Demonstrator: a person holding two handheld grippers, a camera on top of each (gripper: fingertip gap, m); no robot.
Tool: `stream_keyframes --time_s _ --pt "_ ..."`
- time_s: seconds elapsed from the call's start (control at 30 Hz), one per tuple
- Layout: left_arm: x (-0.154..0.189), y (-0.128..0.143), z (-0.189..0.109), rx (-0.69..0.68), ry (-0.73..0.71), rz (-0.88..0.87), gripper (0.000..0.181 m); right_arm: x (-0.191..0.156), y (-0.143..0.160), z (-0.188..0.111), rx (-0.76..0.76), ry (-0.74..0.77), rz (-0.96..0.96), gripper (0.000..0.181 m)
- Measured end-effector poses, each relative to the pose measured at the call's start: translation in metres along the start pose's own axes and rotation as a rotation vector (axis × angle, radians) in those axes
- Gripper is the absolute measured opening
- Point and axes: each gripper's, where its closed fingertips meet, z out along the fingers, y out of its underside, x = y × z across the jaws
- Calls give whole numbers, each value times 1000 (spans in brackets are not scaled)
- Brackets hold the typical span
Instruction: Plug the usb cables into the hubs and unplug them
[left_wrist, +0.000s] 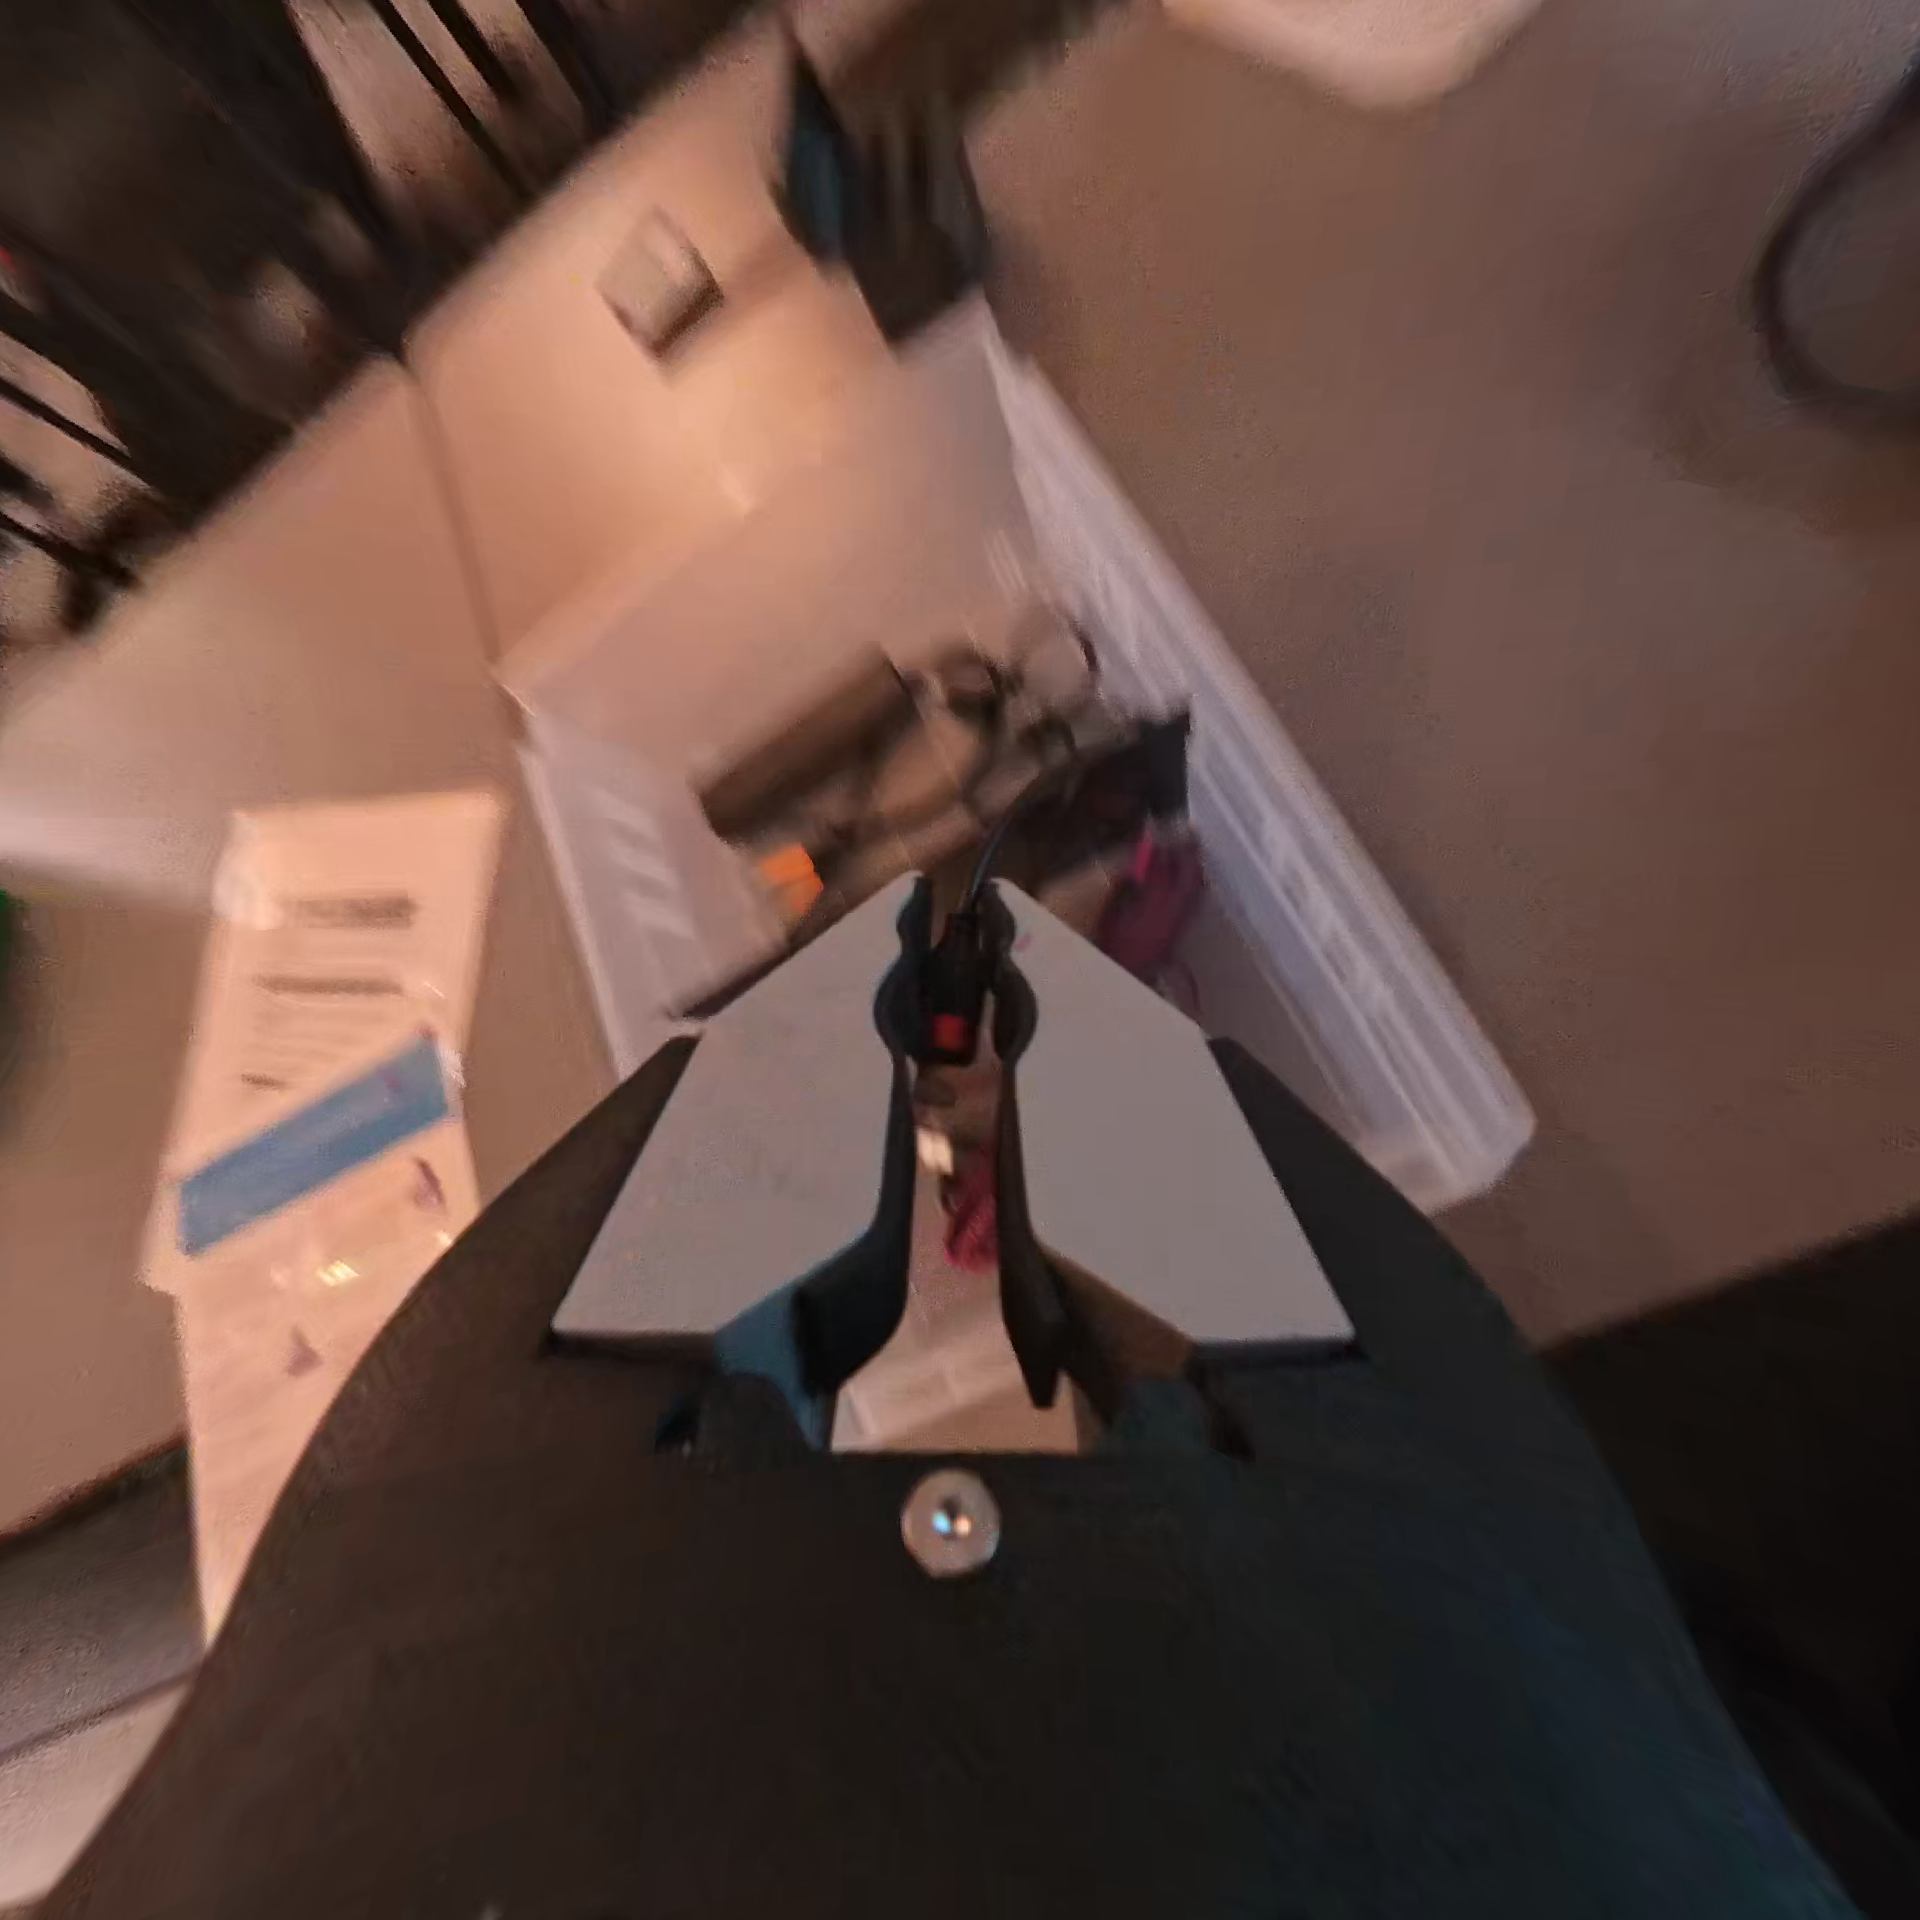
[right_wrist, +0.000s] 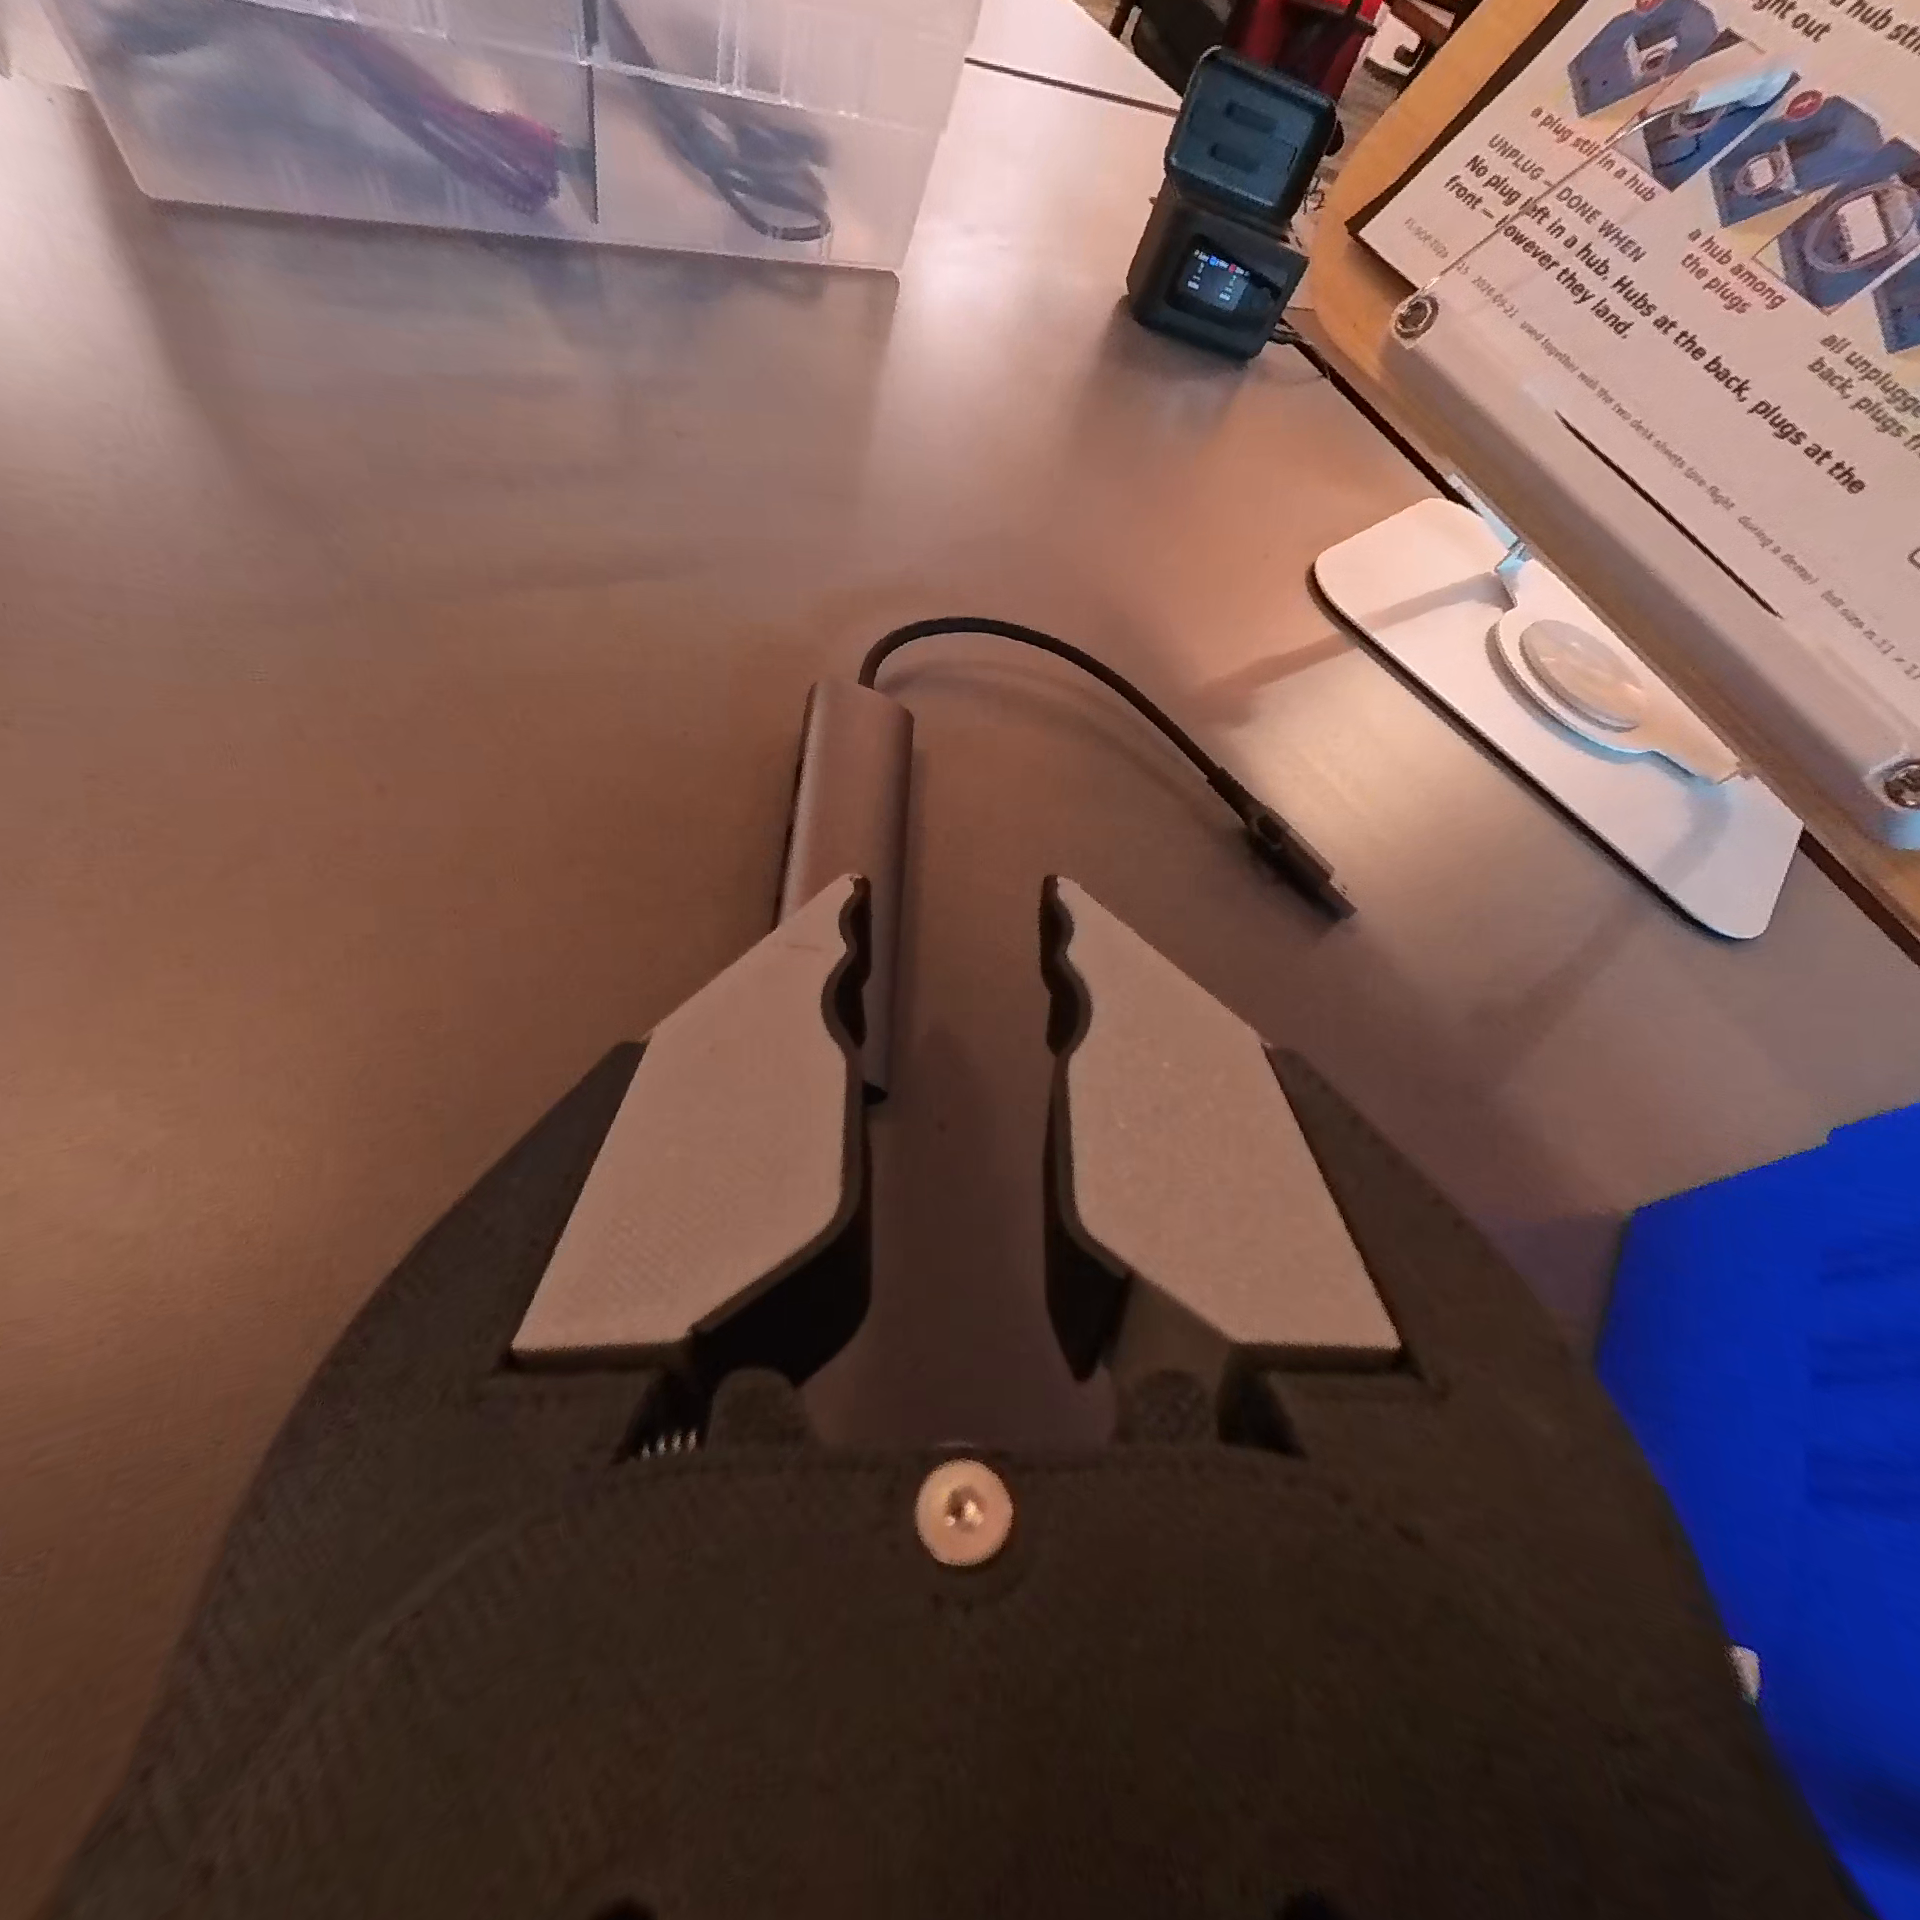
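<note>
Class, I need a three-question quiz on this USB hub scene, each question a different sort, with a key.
1. True or false: the left claw is shut on a black plug.
2. The grey hub on the table lies: A) against the right claw's left finger, B) against its right finger, C) inside the clear box.
3. Fill in: the right claw's jaws are ____.

Key: 1 true; 2 A; 3 open.

both wrist views look down along their fingers, sharing the clear bin (left_wrist: 1299, 831).
</note>
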Motion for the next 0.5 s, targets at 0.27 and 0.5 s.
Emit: stream_keyframes --time_s 0.27,0.5 --pt "83 -147 -59 513 266 49 7 -17 -25 -12 131 -102 17 26" --pt "271 -159 9 433 624 152 7 -15 -68 -52 391 -213 147 20"
